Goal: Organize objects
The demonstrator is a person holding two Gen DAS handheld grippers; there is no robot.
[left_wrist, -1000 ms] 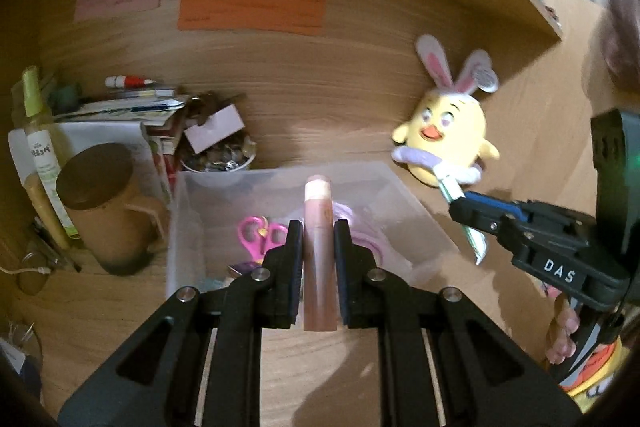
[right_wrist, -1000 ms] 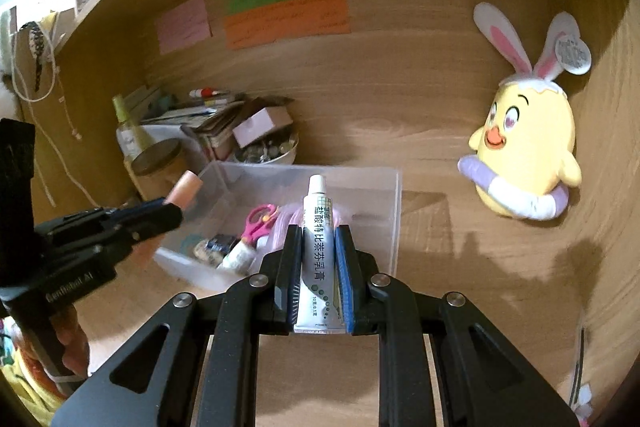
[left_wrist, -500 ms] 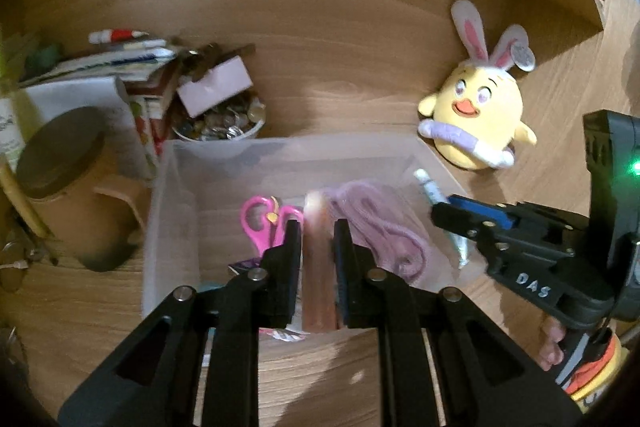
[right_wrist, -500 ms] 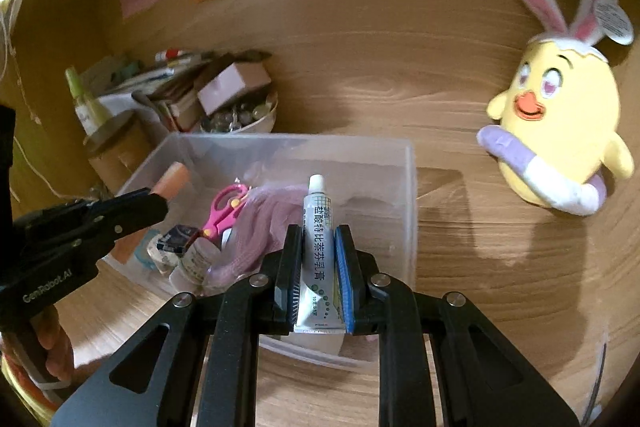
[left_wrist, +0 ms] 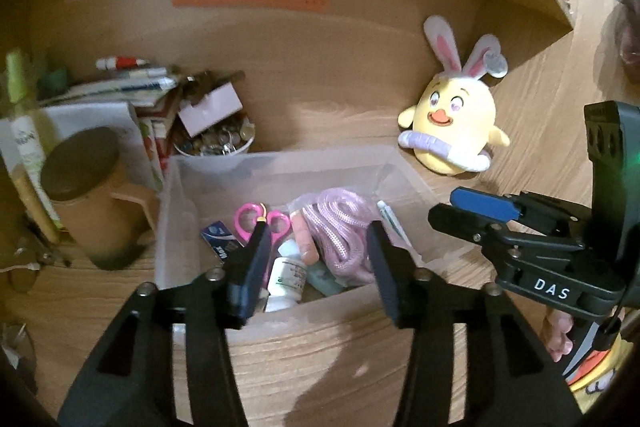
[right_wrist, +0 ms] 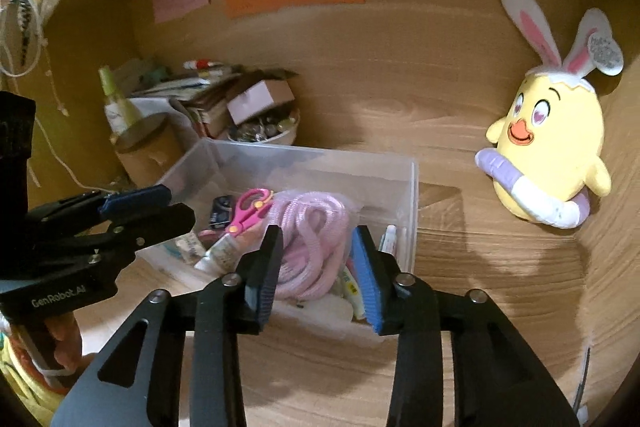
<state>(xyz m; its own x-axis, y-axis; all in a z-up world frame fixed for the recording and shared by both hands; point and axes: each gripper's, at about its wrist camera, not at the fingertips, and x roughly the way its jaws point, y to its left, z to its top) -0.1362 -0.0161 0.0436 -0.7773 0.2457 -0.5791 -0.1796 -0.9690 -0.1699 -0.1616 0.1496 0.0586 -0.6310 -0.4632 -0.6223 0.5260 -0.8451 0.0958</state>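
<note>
Jaws opening, tubes below in bin

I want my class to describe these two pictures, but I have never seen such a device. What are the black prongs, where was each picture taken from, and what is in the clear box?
There is no robot: a person holds a handheld claw in each hand, each with a camera looking along its fingers. One picture looks from the left claw, the other from the right claw. Both claws are opening over a clear plastic box on a wooden desk and hold nothing. Inside lie pink scissors, a pink cord, a peach tube and a white tube. A yellow plush chick sits beside the box.
</note>
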